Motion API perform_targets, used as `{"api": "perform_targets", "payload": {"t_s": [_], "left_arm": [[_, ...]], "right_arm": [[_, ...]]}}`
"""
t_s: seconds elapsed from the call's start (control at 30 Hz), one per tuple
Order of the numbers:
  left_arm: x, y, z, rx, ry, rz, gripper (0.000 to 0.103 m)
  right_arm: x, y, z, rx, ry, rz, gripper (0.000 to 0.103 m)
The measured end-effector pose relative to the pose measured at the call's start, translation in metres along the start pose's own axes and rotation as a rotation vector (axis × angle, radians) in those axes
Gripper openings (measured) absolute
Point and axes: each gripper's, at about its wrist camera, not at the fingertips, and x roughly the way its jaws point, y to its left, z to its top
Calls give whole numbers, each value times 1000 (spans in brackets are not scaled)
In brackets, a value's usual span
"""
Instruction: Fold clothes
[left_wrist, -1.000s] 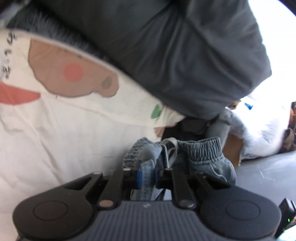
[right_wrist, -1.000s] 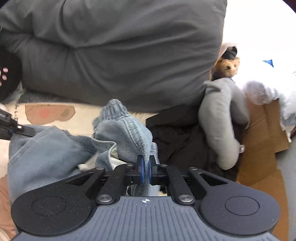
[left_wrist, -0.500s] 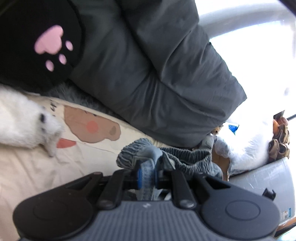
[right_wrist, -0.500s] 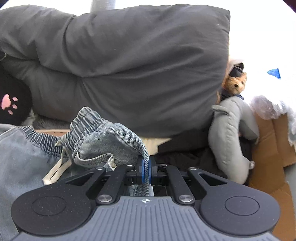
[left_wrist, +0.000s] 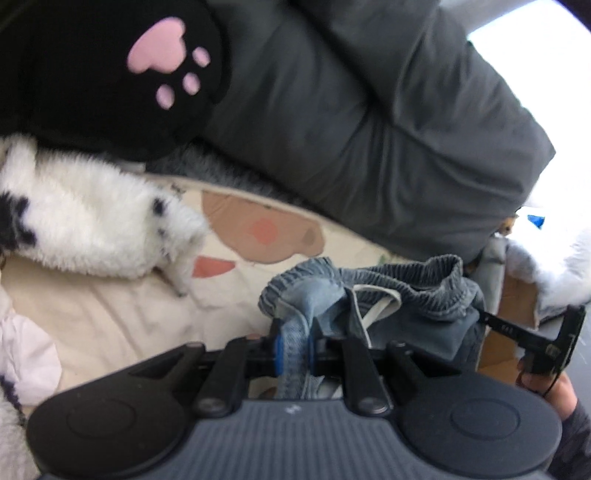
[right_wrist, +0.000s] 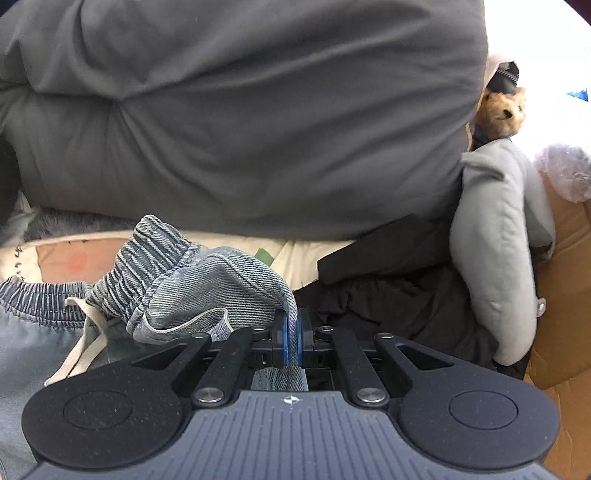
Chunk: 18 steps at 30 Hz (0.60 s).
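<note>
You are holding up a pair of light blue denim trousers (left_wrist: 413, 314) with a gathered elastic waistband and a cream drawstring (right_wrist: 79, 347). The cloth is bunching between both sets of jaws: a thick fold is sitting pinched between the left gripper's (left_wrist: 294, 350) blue pads, and a thinner edge is sitting pinched between the right gripper's (right_wrist: 291, 341) pads. Ahead of the left jaws the waistband is arching open in a loop. To the left of the right jaws it is crumpling into a rounded hump, the drawstring dangling below it.
</note>
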Motion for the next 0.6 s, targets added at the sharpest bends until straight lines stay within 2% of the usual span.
{"api": "perform_targets", "payload": {"t_s": [0.33, 0.47, 0.6], "left_arm": [[44, 22, -20, 11, 91, 119, 13], [65, 27, -41, 54, 147, 171, 13], [66, 27, -45, 77, 157, 182, 15]], "right_arm": [[53, -7, -6, -9, 66, -39, 3], [69, -11, -9, -5, 97, -51, 8], [84, -14, -12, -1, 129, -62, 12]]}}
